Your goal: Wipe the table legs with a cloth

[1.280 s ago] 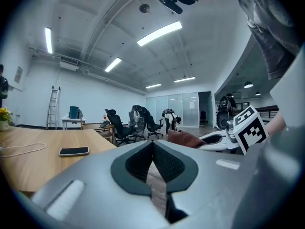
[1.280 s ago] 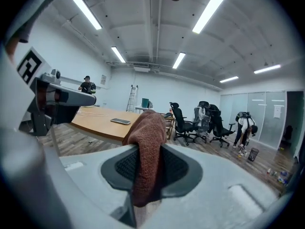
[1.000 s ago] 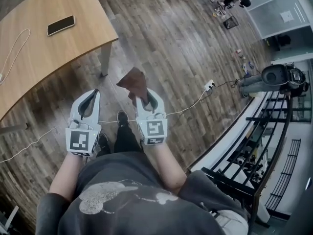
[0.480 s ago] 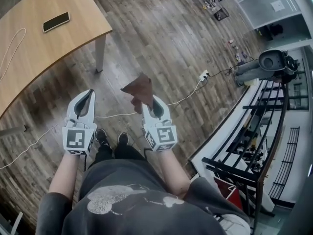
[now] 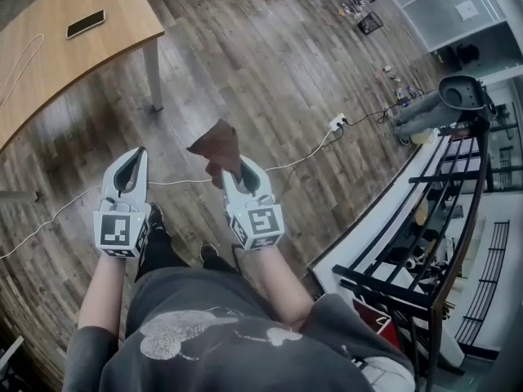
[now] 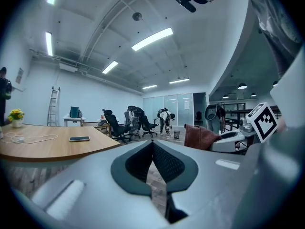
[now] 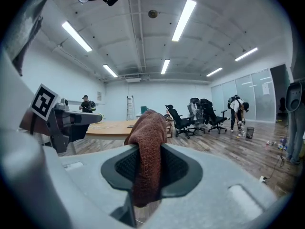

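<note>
A brown cloth hangs from my right gripper, whose jaws are shut on it; the right gripper view shows the cloth pinched between the dark pads. My left gripper is held level beside it, jaws shut with nothing between them, as the left gripper view shows. The wooden table lies at the upper left, well ahead of both grippers. Its grey leg stands on the plank floor under the near corner. The left gripper view shows the table too.
A phone and a white cable lie on the tabletop. A white cord runs across the floor to a plug block. A black railing and low wall run at the right. Office chairs and people stand far off.
The table and its leg have slid up and left in the head view. Both grippers have shifted slightly left, and the cloth stays held in the right one.
</note>
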Motion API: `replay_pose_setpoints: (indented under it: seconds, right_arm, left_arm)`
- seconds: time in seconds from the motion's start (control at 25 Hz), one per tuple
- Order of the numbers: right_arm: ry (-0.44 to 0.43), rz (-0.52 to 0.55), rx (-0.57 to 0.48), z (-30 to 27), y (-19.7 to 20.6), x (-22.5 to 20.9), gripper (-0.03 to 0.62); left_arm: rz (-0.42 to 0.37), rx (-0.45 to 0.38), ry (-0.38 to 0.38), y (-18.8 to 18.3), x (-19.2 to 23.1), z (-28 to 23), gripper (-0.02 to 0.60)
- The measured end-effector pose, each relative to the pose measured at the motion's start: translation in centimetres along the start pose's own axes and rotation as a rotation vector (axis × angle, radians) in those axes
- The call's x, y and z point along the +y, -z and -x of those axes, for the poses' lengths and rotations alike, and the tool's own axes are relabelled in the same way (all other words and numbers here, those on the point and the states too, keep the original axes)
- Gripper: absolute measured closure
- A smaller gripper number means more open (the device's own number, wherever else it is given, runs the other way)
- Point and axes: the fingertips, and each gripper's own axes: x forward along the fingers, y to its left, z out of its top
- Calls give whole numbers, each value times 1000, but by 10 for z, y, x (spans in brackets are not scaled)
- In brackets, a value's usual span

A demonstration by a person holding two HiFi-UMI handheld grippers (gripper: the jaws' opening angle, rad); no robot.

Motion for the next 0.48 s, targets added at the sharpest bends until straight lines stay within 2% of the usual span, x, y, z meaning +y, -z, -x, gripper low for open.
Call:
replay_pose_setpoints:
  seconds: [0.2,0.48]
  right_arm:
    - [-90,56,-29,74,9,-12,503]
    - [-148,62,-13,107,8,-11,503]
  left_arm:
    - [-18,-23,-49,-2,-78,47,563]
    - [-1,-25,-97,-6,-114,61,561]
